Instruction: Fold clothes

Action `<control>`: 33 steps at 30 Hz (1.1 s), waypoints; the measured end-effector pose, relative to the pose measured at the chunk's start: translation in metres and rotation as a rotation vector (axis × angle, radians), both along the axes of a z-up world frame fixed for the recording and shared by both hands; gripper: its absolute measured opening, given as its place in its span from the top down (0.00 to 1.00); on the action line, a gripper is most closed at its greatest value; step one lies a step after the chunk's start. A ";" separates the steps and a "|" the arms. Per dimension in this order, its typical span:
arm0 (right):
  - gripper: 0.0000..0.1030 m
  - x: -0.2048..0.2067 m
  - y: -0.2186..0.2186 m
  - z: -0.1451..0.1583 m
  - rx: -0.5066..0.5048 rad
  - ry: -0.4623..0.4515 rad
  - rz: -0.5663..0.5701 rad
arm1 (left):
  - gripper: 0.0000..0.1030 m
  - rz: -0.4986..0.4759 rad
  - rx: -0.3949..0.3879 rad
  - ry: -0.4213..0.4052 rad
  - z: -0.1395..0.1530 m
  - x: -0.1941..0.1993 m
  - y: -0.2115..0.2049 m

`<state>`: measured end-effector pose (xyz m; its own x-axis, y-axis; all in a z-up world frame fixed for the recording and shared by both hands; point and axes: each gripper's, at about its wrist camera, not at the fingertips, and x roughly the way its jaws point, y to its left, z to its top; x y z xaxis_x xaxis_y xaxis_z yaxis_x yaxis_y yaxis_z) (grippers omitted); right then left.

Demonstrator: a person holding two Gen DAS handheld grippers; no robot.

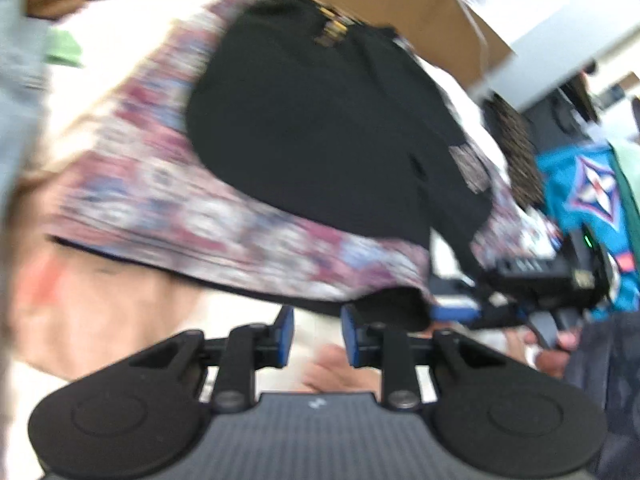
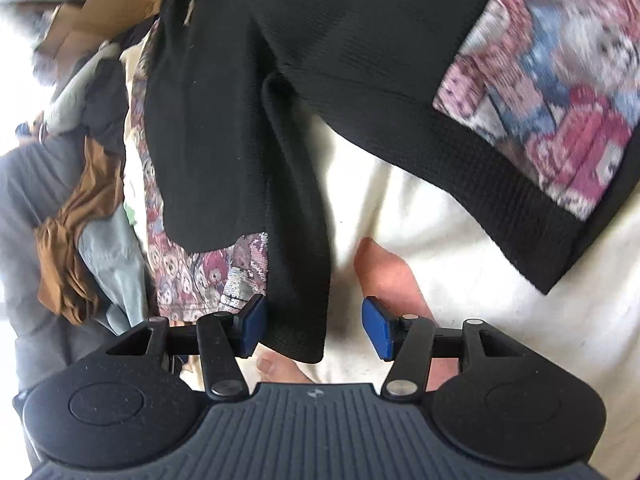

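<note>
cream fabric-covered surface (image 2: 420, 220) underneath everything | black knit garment with red-and-blue patterned panels (image 1: 312, 120) spread across it, cardboard box (image 1: 380, 4) behind | right gripper (image 2: 314, 330) jaws wide, black hem hanging between the blue pads, probably not pinched | left gripper (image 1: 317, 338) jaws narrow and empty, view's blurry

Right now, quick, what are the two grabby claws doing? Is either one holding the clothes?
Left gripper: open, nothing between its pads.
Right gripper: open; the black garment hangs between its pads, not pinched.
</note>
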<state>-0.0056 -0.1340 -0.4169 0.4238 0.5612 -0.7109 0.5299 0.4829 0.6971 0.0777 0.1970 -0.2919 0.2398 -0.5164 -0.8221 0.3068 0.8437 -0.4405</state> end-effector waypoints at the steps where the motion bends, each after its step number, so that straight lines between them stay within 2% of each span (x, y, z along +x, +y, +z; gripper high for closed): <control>1: 0.45 -0.001 0.000 -0.001 0.010 0.001 -0.013 | 0.74 0.025 0.020 -0.014 0.002 0.004 0.008; 3: 0.52 -0.001 0.000 -0.002 0.028 0.000 -0.028 | 0.73 0.092 0.054 -0.042 0.007 0.014 0.023; 5: 0.75 0.001 0.000 -0.004 0.030 0.012 -0.028 | 0.69 0.168 0.094 -0.064 0.011 0.024 0.036; 7: 0.93 0.002 0.000 -0.006 0.020 0.029 -0.021 | 0.61 0.246 0.137 -0.083 0.013 0.034 0.048; 8: 0.97 0.002 0.000 -0.006 0.013 0.031 -0.018 | 0.59 0.281 0.156 -0.089 0.013 0.039 0.053; 10: 1.00 0.002 -0.001 -0.005 -0.009 0.027 -0.005 | 0.48 0.330 0.182 -0.101 0.012 0.046 0.061; 12: 1.00 0.004 -0.001 -0.002 -0.050 0.026 0.022 | 0.45 0.343 0.212 -0.113 0.009 0.052 0.066; 16: 1.00 0.007 -0.001 0.006 -0.139 0.022 0.085 | 0.45 0.321 0.288 -0.130 -0.003 0.059 0.061; 21: 1.00 0.012 0.005 0.011 -0.196 0.020 0.155 | 0.47 0.281 0.349 -0.116 -0.024 0.067 0.056; 25: 0.93 0.012 -0.001 0.011 -0.141 0.040 0.110 | 0.46 0.277 0.363 -0.096 -0.037 0.069 0.059; 27: 0.68 0.009 -0.007 0.012 -0.098 0.048 0.053 | 0.46 0.281 0.353 -0.098 -0.039 0.070 0.061; 28: 0.47 0.008 -0.009 0.012 -0.076 0.053 0.022 | 0.47 0.280 0.351 -0.098 -0.039 0.070 0.062; 29: 0.42 0.008 -0.011 0.011 -0.059 0.058 -0.008 | 0.47 0.279 0.350 -0.100 -0.039 0.070 0.062; 33: 0.43 0.009 -0.014 -0.002 -0.003 0.121 -0.105 | 0.51 0.279 0.339 -0.101 -0.039 0.069 0.064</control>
